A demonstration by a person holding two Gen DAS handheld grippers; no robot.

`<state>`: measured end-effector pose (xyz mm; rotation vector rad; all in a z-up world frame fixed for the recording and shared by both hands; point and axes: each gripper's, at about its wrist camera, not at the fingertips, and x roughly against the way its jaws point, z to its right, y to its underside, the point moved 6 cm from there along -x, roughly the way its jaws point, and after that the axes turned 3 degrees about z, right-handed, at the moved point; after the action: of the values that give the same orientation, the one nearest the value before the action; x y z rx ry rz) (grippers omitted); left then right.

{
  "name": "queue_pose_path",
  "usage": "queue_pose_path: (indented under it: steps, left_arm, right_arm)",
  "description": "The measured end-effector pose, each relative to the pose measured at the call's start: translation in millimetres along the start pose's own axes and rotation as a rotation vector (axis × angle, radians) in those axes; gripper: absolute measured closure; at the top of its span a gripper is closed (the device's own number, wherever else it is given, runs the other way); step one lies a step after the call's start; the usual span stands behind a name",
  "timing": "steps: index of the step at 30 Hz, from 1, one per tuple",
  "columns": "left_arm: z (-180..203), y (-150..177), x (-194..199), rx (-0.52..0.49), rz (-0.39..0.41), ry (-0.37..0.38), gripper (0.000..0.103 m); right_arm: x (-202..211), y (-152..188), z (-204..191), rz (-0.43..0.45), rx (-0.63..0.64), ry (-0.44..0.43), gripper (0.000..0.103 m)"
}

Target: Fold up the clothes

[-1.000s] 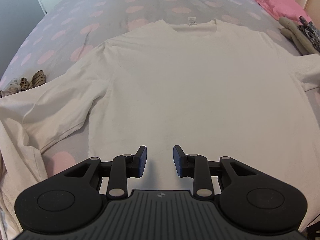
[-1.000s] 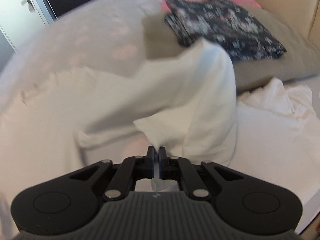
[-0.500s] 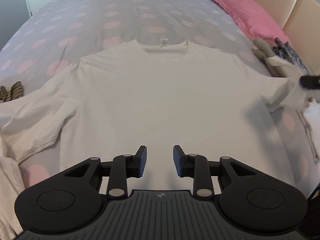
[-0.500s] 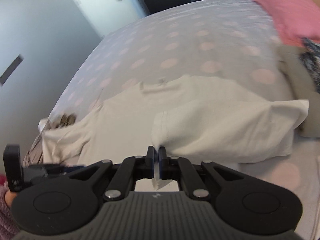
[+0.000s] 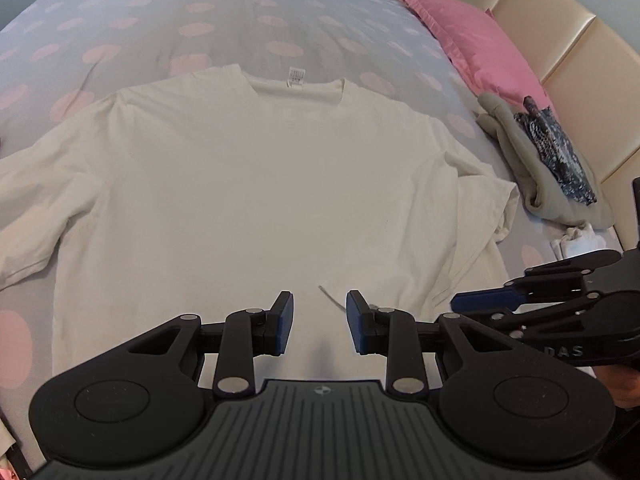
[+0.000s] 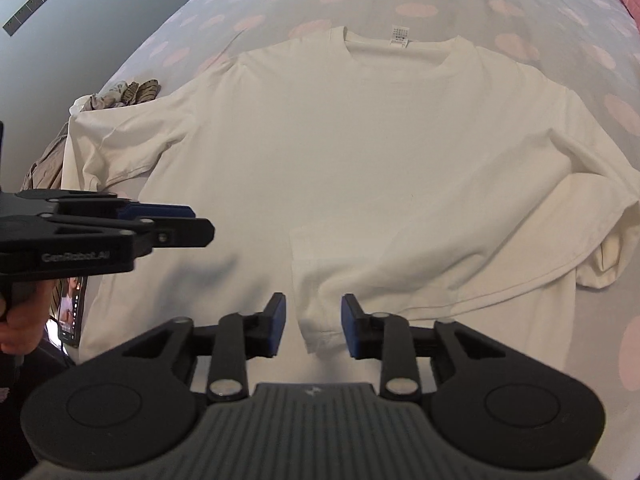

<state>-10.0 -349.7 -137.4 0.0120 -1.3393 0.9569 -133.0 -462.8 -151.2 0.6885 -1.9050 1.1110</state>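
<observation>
White T-shirt [image 6: 340, 152] lies flat, front up, on my polka-dot bedspread [image 5: 240, 12], collar away from me. Its left sleeve [image 6: 120, 148] is spread out toward a crumpled striped cloth [image 6: 136, 92]. My left gripper [image 5: 320, 322] hangs over the hem, jaws apart and empty. My right gripper [image 6: 312, 326] is opening, the folded-in right sleeve's cuff [image 6: 320, 332] lying loose between its pads. Far right, folded grey and floral clothes [image 5: 552, 160] sit beside a pink pillow [image 5: 480, 44].

Your shirt [image 5: 256, 184] lies flat on the bed [image 5: 224, 12], collar far; its right sleeve [image 6: 460, 264] is folded across; pillow [image 5: 480, 52] far right.
</observation>
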Motion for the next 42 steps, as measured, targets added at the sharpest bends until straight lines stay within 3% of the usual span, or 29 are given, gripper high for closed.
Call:
queue_pose_path:
  steps: [6, 16, 18, 20, 24, 30, 42]
  left_arm:
    - [1, -2, -29, -0.013, -0.005, -0.038, 0.076]
    - [20, 3, -89, -0.106, -0.071, -0.106, 0.077]
    - [26, 2, -89, -0.136, -0.054, -0.096, 0.095]
    - [31, 1, -84, -0.146, -0.04, -0.09, 0.101]
    - [35, -16, -64, -0.118, 0.029, -0.065, 0.102]
    - [24, -81, -8, -0.017, 0.21, -0.016, 0.102]
    - [-50, -148, 42, 0.087, 0.374, -0.13, 0.102]
  right_arm:
    - [5, 1, 33, -0.005, -0.064, 0.106, 0.068]
    - [21, 6, 141, -0.009, -0.332, 0.309, 0.067]
    - [25, 9, 155, -0.007, -0.362, 0.32, 0.067]
    - [28, 12, 167, -0.005, -0.38, 0.338, 0.067]
    - [33, 13, 193, 0.009, -0.421, 0.395, 0.067]
    - [36, 6, 208, 0.066, -0.393, 0.455, 0.067]
    - [22, 0, 208, 0.091, -0.379, 0.414, 0.065]
